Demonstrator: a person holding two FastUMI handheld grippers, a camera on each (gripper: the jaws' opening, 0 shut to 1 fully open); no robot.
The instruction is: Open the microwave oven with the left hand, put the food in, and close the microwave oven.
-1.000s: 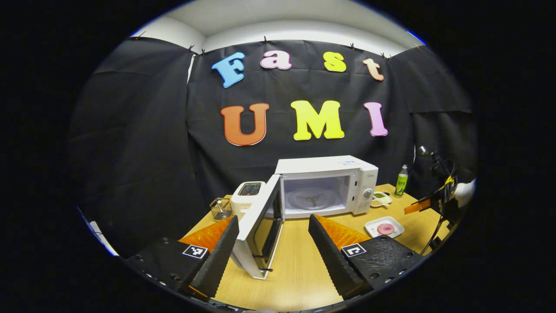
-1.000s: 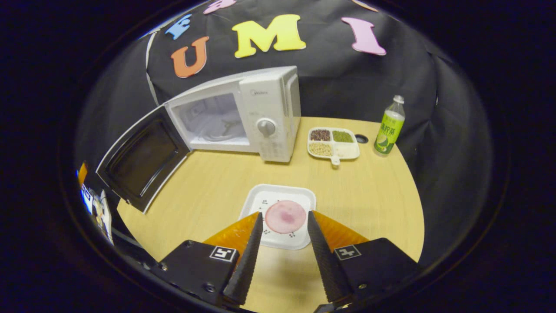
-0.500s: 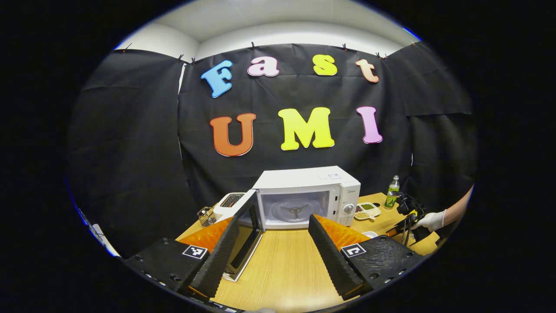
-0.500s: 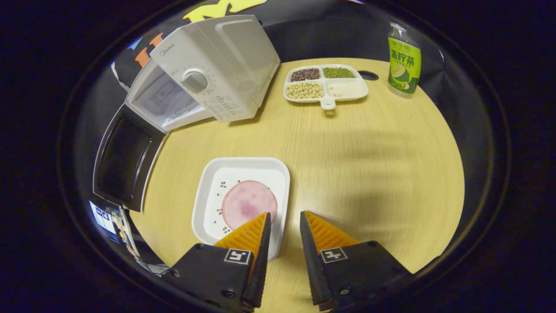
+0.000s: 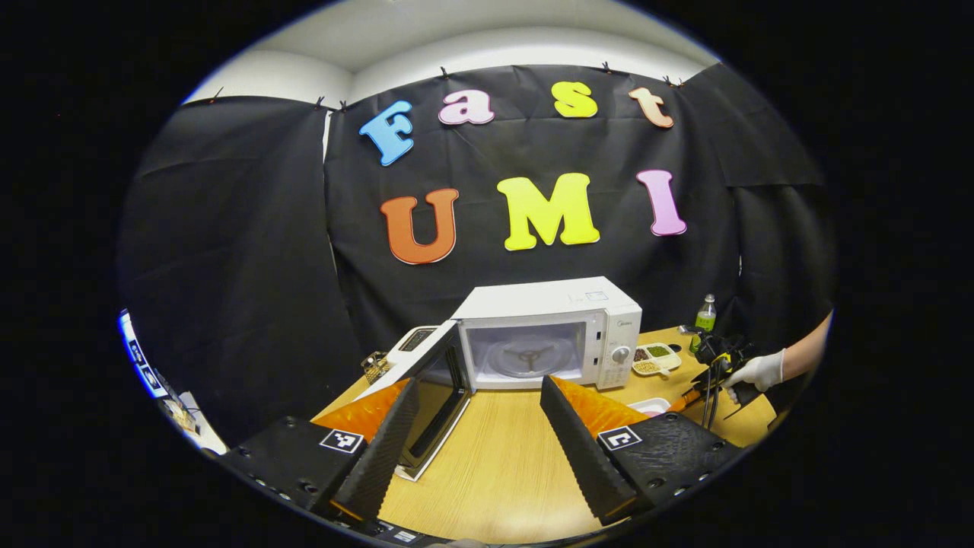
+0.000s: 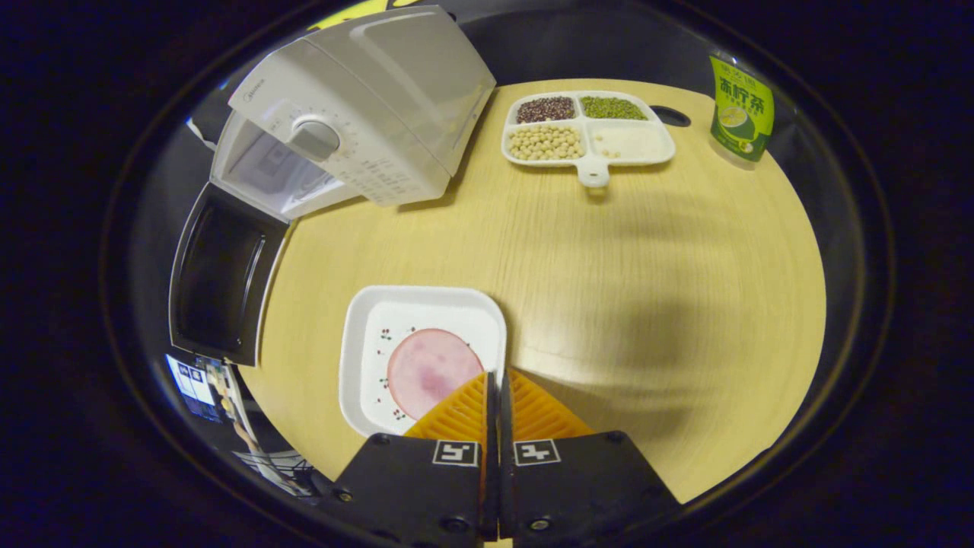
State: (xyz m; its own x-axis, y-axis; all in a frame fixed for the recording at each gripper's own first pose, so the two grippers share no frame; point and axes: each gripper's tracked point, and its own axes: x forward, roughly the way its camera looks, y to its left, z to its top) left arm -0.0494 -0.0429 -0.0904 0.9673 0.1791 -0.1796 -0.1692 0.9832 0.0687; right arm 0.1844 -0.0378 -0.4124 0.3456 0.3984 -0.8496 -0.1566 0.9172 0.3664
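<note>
Your right claw (image 6: 492, 380) was clenched on the near right rim of the white plate (image 6: 365, 358) carrying the pink food slice (image 6: 426, 369), on the desk (image 6: 609, 266) in front of the microwave (image 6: 358, 114). Its door (image 6: 217, 281) stood wide open to the plate's left. Your left claw (image 5: 475, 434) hung released and empty facing the oven, with a divided bean dish (image 6: 586, 133) and green bottle (image 6: 740, 106) well behind.

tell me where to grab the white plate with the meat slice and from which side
Take the white plate by its raised rim on the right edge, nearest the right gripper, one finger over the lip and one outside it. The plate lies flat on the table, so only the thin rim offers a pinch, and that edge stays off the meat slice.
</note>
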